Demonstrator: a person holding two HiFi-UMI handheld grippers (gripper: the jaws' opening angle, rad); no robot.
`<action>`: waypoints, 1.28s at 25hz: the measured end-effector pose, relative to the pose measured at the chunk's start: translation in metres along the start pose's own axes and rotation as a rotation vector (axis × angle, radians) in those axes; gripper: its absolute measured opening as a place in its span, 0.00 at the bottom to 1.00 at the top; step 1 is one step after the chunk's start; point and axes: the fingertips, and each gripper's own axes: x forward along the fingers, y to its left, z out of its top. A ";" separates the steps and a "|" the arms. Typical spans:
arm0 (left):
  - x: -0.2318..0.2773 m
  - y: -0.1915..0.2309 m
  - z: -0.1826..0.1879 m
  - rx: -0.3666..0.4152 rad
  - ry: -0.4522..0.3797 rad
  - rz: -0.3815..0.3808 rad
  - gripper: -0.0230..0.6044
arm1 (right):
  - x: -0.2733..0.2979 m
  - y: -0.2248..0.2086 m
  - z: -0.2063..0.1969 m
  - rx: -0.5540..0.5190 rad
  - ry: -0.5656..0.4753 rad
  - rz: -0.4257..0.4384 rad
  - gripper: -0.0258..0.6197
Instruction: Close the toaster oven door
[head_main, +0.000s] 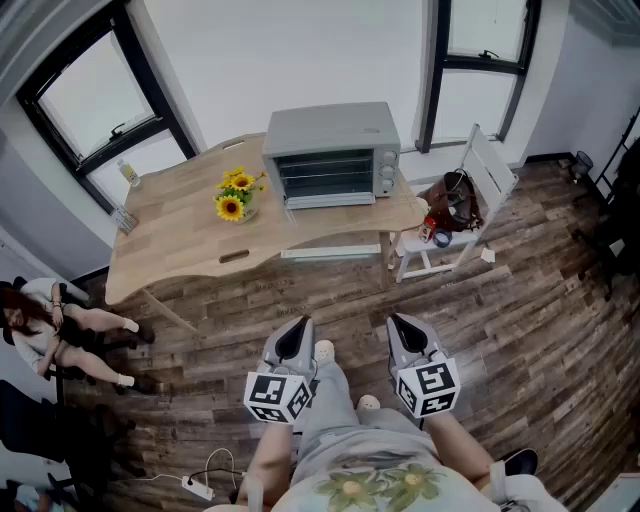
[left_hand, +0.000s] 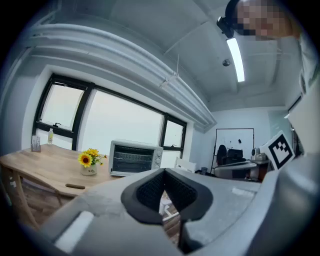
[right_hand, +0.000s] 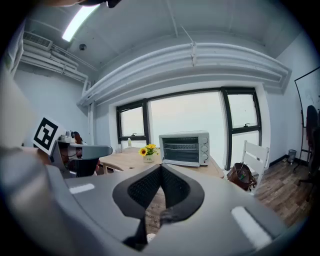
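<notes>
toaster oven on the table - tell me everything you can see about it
The toaster oven is a boxy silver-grey appliance, metal by its look, standing upright at the right end of the light wooden table. Its door appears dropped open, lying flat in front, so the wire racks inside show. Three round knobs run down its right front panel. A vase of sunflowers stands apart at its left. Nothing but the table touches it.
</notes>
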 end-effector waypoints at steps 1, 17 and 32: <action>0.002 0.001 0.000 0.001 -0.002 0.001 0.04 | 0.002 -0.001 0.000 0.003 -0.007 -0.002 0.04; 0.040 0.047 -0.001 0.011 0.012 0.064 0.35 | 0.043 -0.036 0.000 0.022 0.010 -0.049 0.34; 0.108 0.126 -0.028 -0.018 0.164 0.094 0.46 | 0.128 -0.083 -0.023 0.066 0.133 -0.070 0.34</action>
